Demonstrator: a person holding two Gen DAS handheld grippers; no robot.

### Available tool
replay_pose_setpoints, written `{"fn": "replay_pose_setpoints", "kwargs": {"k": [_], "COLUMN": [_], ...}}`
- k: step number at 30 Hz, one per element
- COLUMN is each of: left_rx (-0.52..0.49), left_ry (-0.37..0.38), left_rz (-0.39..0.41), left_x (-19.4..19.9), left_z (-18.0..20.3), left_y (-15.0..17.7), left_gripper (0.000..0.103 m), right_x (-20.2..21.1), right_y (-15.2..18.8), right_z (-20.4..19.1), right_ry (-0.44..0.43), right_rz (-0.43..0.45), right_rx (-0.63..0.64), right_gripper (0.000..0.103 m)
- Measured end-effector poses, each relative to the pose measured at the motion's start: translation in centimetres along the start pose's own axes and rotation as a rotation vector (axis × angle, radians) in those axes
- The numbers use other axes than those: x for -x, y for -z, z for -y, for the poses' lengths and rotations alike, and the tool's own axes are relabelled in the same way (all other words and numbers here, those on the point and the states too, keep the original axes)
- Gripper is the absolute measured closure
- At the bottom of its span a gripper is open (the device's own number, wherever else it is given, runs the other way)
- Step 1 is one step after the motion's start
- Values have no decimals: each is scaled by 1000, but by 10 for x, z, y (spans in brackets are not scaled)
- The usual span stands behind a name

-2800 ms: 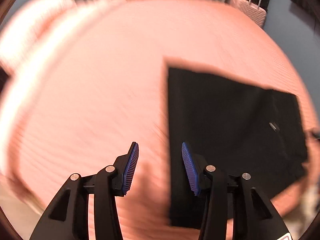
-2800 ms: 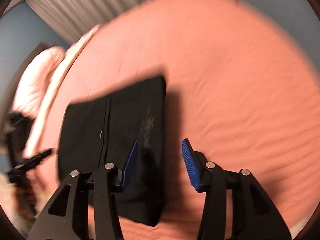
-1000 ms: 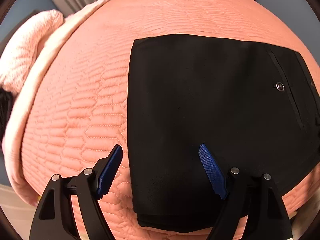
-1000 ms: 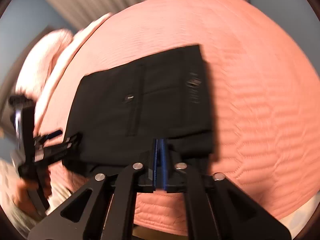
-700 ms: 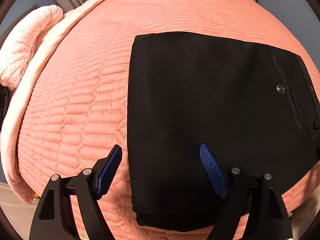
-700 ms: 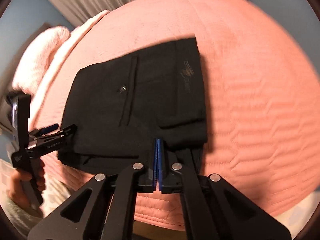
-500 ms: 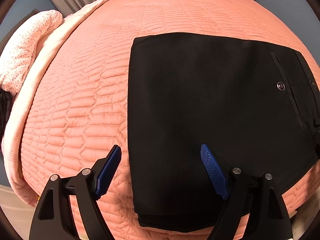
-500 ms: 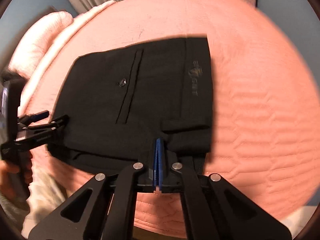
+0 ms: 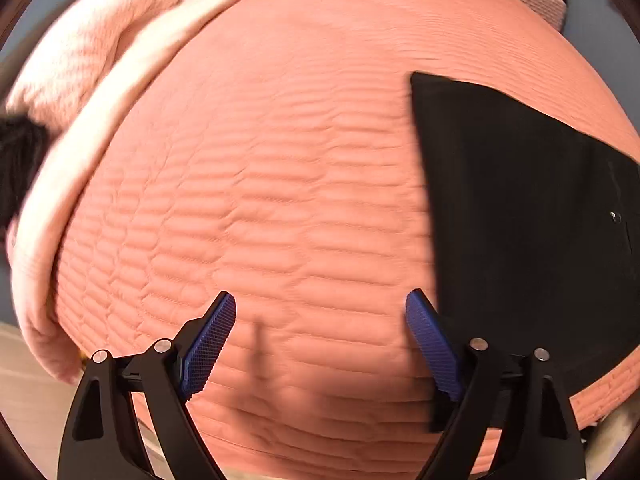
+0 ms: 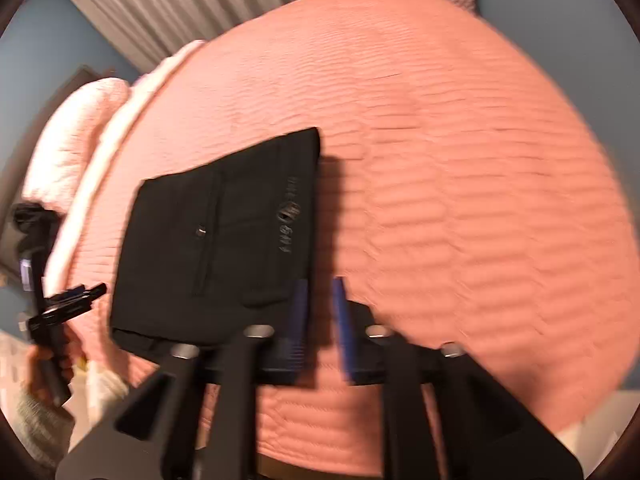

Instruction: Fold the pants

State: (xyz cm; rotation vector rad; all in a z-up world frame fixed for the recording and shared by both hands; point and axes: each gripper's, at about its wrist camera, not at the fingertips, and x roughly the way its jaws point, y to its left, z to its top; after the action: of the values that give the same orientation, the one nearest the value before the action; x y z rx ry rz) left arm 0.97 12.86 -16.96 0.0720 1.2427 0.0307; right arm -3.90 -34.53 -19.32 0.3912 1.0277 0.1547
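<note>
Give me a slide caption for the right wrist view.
Right gripper, slightly open, beside folded black pants on a pink quilted bed.

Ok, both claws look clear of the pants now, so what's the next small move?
Probably pull both claws back and stop. The pants lie flat as a compact folded rectangle on the quilt. The left claw is wide open over bare quilt beside them, and the right claw is slightly open, holding nothing.

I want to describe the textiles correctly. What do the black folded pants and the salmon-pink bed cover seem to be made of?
The black folded pants look like a smooth, matte woven cloth, perhaps a polyester or cotton blend: flat surface, crisp edges, little sheen. The salmon-pink bed cover looks like quilted, padded fabric: stitched honeycomb lines leave soft raised cells. The fibre of either cannot be told.
</note>
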Motion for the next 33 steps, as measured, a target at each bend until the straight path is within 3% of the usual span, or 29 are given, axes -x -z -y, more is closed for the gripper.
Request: {"fn": "replay_pose_setpoints", "kwargs": {"k": [1,2,4,6,9,11,12,13,16,17,18,19,20,24,27,33], "left_rx": [15,34,21,-21,-96,-152,-160,-160,-152,-142,-130,-112,-86,-105,-135,-176], "left_ry": [69,210,404,497,434,416,442,470,472,471,473,486,516,461,484,472], "left_rz": [-23,-44,-66,-112,-74,-55,-52,-57,-82,-82,-76,-63,-52,-17,71,224], "left_x": [-3,-4,-10,-24,-29,-33,-34,-36,-42,-41,-38,-34,-28,-15,13,64], "left_z": [-7,-8,2,23,47,61,64,65,69,67,65,59,52,53,52,47], "left_y": [-2,-4,-9,-12,-17,-23,-27,-31,-43,-46,-50,-53,-58,-78,-111,-205], "left_gripper": [21,21,18,18,6,6,7,13,20,25,46,77,82,86,92,92], "right_x": [-6,-14,-29,-48,-69,-73,-77,-79,-91,-92,-95,-96,-95,-79,-65,-48], "right_y": [-8,-11,-14,-15,-14,-14,-14,-14,-18,-19,-21,-20,-20,-28,-47,-139], "right_z": [4,4,2,4,4,3,1,2,-5,-6,-8,-9,-14,-48,-70,-112], "right_ry": [-15,-30,-74,-145,-227,-282,-308,-326,-332,-315,-307,-318,-316,-252,-223,-265], "right_rz": [-3,2,-23,-75,-120,-95,-83,-78,-73,-70,-75,-74,-71,-21,22,143], "right_rx": [3,17,45,44,22,14,8,-1,-9,-7,-16,-21,-20,22,59,124], "right_gripper": [26,20,21,21,20,20,20,21,45,61,71,75,80,83,84,84]}}
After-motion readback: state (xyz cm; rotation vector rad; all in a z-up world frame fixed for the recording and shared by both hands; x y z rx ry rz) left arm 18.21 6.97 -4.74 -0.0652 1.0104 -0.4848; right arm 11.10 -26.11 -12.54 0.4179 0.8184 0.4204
